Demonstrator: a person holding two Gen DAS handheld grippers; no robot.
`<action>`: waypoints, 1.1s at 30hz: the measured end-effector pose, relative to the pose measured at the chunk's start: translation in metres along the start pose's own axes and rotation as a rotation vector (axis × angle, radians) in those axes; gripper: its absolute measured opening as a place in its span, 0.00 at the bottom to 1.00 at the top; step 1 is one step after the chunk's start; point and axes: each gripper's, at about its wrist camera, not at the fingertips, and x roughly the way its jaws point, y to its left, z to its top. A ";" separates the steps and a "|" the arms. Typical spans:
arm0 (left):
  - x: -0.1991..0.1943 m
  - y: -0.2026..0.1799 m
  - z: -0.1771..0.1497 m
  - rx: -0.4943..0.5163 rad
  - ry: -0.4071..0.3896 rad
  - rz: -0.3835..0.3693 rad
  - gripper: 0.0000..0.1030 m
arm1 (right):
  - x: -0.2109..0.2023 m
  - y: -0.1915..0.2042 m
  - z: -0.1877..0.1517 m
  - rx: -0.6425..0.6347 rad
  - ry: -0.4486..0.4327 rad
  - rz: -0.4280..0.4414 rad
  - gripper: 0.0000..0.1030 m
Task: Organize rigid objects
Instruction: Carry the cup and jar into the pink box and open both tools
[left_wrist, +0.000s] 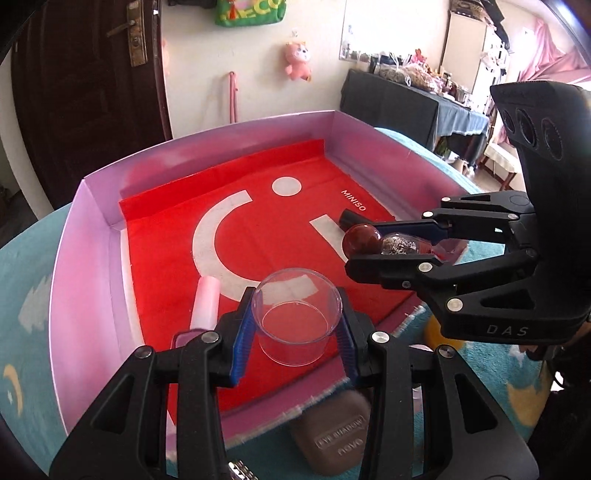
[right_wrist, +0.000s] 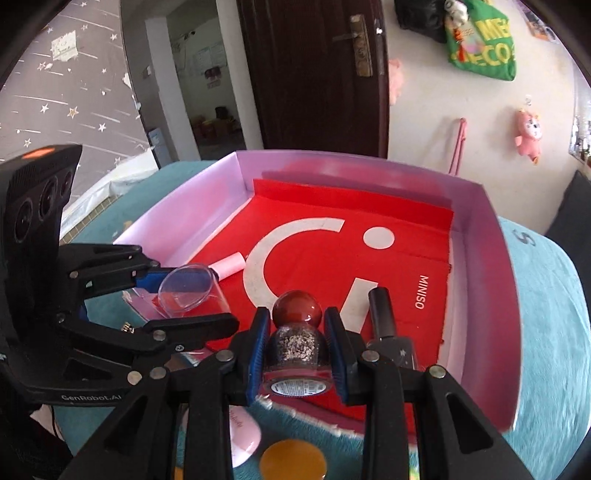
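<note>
Two rigid items: clear cup (left_wrist: 297, 321), light, slick, clamped at walls by left gripper (left_wrist: 291, 332); glitter bottle (right_wrist: 295, 350), fragile glass, body-gripped by right gripper (right_wrist: 295, 350), over pink tray (right_wrist: 480, 236).

A glitter-filled bottle (right_wrist: 295, 356) with a round red-brown cap is clamped between the blue pads (right_wrist: 258, 350) of the right gripper (right_wrist: 295, 347), above the near edge of the pink box (right_wrist: 491, 291). The box is lined with a red MINISO sheet (right_wrist: 332, 243). A dark nail polish bottle (right_wrist: 386, 325) is seen lying inside the box, just right of the held bottle. A clear plastic cup (right_wrist: 190, 291) is held tilted by the left gripper (right_wrist: 184, 299) at the box's left side. A pale pink tube (right_wrist: 231, 264) is laid inside, beyond the cup
</note>
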 end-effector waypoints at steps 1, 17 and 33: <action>0.002 0.001 0.001 0.006 0.004 0.000 0.36 | 0.004 -0.002 0.001 -0.006 0.012 0.000 0.32; 0.024 0.000 0.003 0.060 0.067 -0.013 0.37 | 0.031 -0.011 0.006 -0.047 0.098 0.015 0.32; 0.027 0.005 0.003 0.038 0.079 -0.022 0.37 | 0.039 -0.011 0.002 -0.041 0.141 0.008 0.32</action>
